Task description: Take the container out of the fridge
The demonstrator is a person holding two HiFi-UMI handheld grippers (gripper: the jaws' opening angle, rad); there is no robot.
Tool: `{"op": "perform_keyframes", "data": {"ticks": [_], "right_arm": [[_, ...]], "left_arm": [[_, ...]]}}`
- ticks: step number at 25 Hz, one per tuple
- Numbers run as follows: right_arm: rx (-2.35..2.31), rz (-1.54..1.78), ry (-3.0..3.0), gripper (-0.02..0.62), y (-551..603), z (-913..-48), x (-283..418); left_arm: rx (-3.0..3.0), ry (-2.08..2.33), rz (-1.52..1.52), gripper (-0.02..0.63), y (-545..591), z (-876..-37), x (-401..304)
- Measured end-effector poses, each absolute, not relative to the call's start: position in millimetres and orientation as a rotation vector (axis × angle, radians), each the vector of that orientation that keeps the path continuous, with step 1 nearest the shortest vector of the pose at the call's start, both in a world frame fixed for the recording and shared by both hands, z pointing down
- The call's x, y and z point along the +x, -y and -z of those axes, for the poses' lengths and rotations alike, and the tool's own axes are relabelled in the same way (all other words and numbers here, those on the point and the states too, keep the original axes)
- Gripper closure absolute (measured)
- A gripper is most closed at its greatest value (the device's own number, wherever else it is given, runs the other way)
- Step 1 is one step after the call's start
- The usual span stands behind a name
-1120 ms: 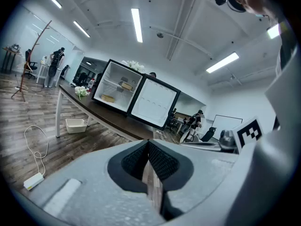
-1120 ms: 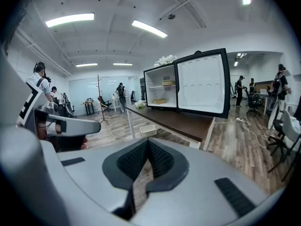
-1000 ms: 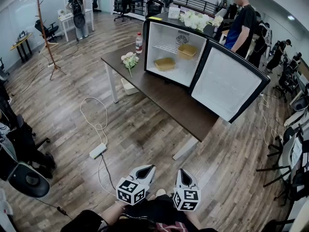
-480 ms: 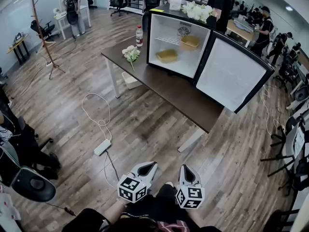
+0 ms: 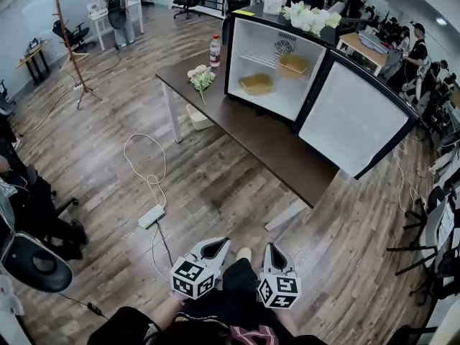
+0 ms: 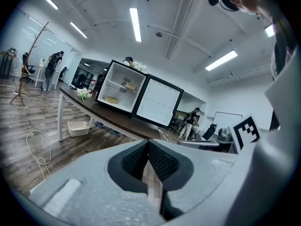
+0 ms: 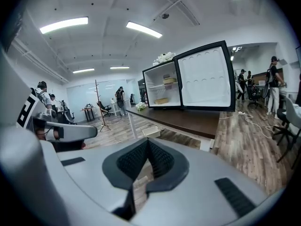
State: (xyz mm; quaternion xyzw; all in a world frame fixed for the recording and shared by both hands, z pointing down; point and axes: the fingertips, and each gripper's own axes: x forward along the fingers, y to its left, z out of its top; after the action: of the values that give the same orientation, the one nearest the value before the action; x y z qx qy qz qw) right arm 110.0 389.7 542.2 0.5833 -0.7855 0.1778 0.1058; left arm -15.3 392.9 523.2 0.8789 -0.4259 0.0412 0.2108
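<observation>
Spreading across the open office, a wood-plank floor (image 5: 93,157) carries a long dark bench (image 5: 266,146) bearing a white-lined fridge (image 5: 248,45), its door (image 5: 356,121) swung wide. A shallow tan lower container (image 5: 256,84) sits on the fridge's bottom and an upper container (image 5: 293,64) on the wire shelf; both are perhaps plastic. The left gripper (image 5: 215,249) and right gripper (image 5: 274,256) hang well short of the bench, jaws pressed together on nothing. Only the gripper views show the ceiling strip lights (image 6: 135,25).

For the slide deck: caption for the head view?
Shut left gripper and right gripper face open fridge holding two containers.
</observation>
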Motion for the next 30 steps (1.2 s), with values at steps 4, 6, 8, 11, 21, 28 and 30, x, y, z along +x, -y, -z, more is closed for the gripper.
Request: {"op": "perform_keyframes", "data": {"ticks": [4, 6, 8, 11, 21, 28, 30], "right_arm": [[1.679, -0.496, 2.349, 0.588, -338.1, -537.8, 118.3], [1.647, -0.477, 2.372, 0.588, -311.6, -533.9, 122.8], [1.617, -0.462, 2.39, 0.588, -286.9, -530.4, 128.7], [1.566, -0.45, 2.417, 0.588, -252.4, -527.7, 137.1], [1.364, -0.46, 2.486, 0.588, -178.8, -539.3, 161.2], [1.329, -0.486, 2.48, 0.588, -152.2, -546.0, 172.3], [1.326, -0.496, 2.479, 0.588, -148.8, -548.3, 173.6]], "left_arm": [[2.419, 1.229, -0.092, 0.598, -347.9, -520.5, -8.1], [2.405, 1.251, -0.079, 0.598, -324.1, -518.4, -0.8], [2.398, 1.273, -0.068, 0.598, -300.4, -515.2, 7.9], [2.398, 1.298, -0.057, 0.598, -265.2, -510.7, 21.8], [2.307, 1.381, -0.064, 0.597, -194.1, -523.8, 59.5], [2.299, 1.407, -0.079, 0.597, -171.1, -524.3, 74.3], [2.287, 1.415, -0.086, 0.598, -168.5, -527.0, 74.6]]}}
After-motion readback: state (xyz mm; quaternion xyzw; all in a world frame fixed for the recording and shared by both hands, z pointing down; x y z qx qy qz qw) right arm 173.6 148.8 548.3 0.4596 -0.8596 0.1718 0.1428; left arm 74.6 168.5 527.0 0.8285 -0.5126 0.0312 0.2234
